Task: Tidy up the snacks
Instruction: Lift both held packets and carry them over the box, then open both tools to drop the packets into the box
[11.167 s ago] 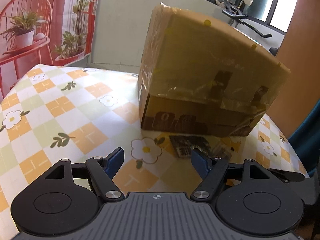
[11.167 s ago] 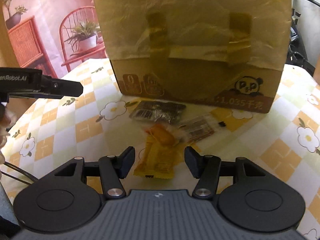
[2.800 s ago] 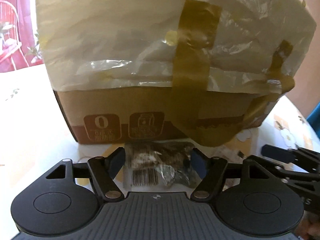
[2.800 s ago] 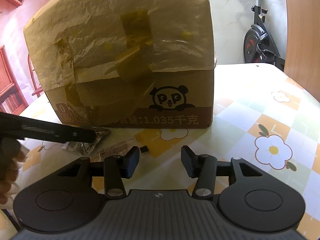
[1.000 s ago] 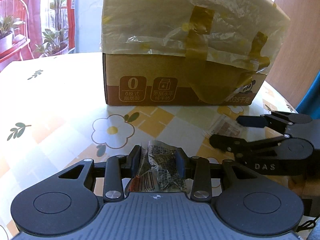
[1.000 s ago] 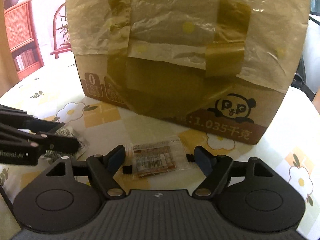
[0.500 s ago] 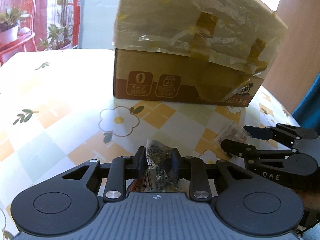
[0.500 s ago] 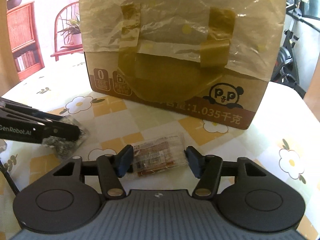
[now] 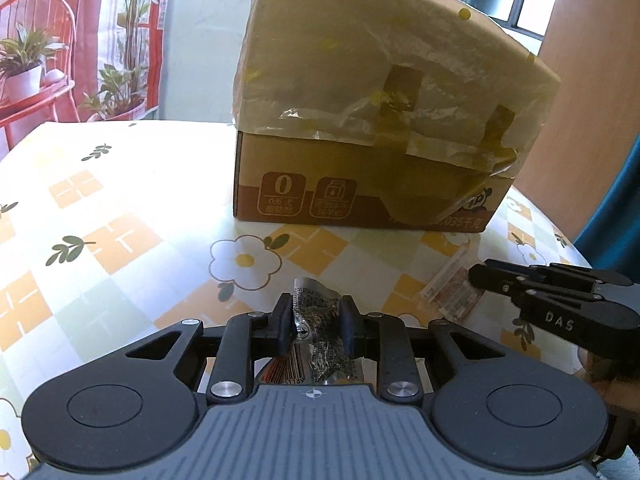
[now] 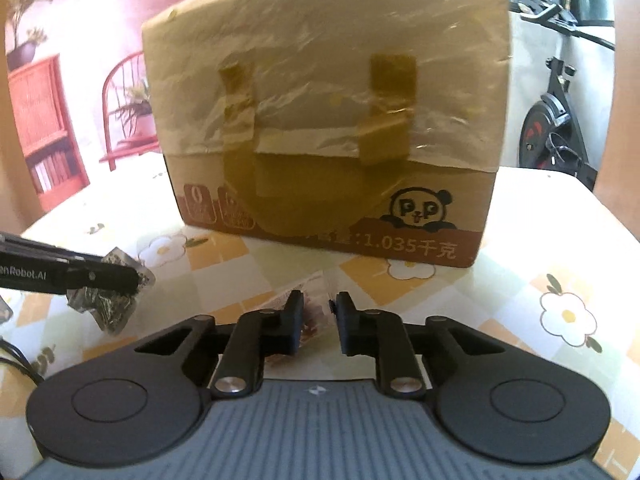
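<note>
My left gripper is shut on a crumpled silver snack packet, held just above the flowered tablecloth. In the right wrist view the same packet hangs from the left gripper at the left edge. My right gripper has its jaws closing on a clear brown snack packet, which is pinched between the pads. From the left wrist view the right gripper holds that packet by one end. A taped cardboard box with a plastic cover stands behind both.
The table edge curves away on the right. An exercise bike stands beyond it, beside a wooden panel. A backdrop with a red chair and plants stands behind the table on the left. A dark cable lies at the near left.
The right jaws have gone from wide apart around the brown packet to pinched on it. Both grippers have drawn back from the box. The left stays shut on the silver packet.
</note>
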